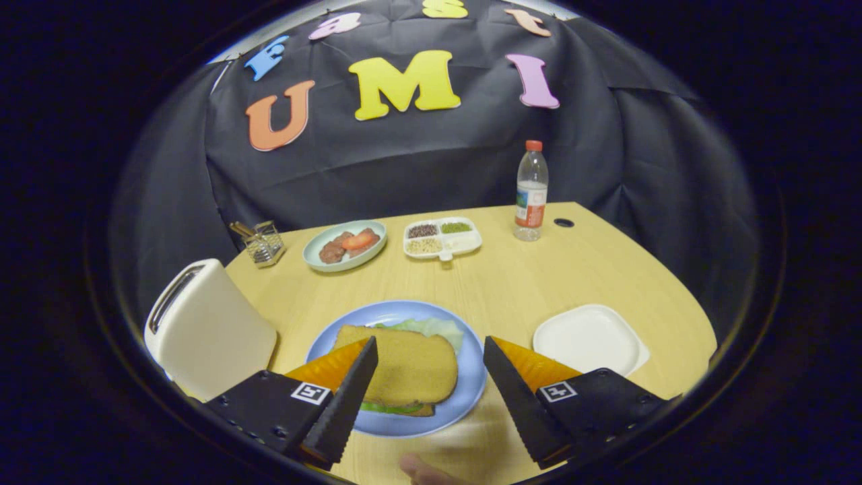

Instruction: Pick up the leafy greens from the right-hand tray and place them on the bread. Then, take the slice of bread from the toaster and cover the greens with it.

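Gripper jaws spread wide, holding nothing, either side of top bread slice; slice sits on leafy greens on blue plate, greens poking out far edge; toaster slot looks empty, white tray bare; task looks done; best to lift straight up w/o nudging slice.

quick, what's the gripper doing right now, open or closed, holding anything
Gripper: open, jaws spread wide and holding nothing; the top bread slice on the blue plate lies between them, untouched, with greens peeking out underneath.
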`<control>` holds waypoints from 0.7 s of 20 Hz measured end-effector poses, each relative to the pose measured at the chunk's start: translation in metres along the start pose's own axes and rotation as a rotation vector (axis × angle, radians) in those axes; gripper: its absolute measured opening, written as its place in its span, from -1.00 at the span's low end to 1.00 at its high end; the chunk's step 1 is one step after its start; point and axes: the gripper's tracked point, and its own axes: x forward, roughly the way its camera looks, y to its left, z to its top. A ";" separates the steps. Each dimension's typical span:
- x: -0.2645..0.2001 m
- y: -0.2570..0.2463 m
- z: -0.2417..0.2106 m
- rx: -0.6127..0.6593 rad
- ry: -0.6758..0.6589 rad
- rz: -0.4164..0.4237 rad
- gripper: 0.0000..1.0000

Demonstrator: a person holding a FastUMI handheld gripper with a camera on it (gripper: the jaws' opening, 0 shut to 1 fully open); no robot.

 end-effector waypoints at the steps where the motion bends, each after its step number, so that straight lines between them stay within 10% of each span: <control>1: -0.015 -0.001 0.011 -0.014 -0.038 -0.006 0.93; 14: -0.268 -0.033 0.085 -0.092 -0.422 -0.096 0.92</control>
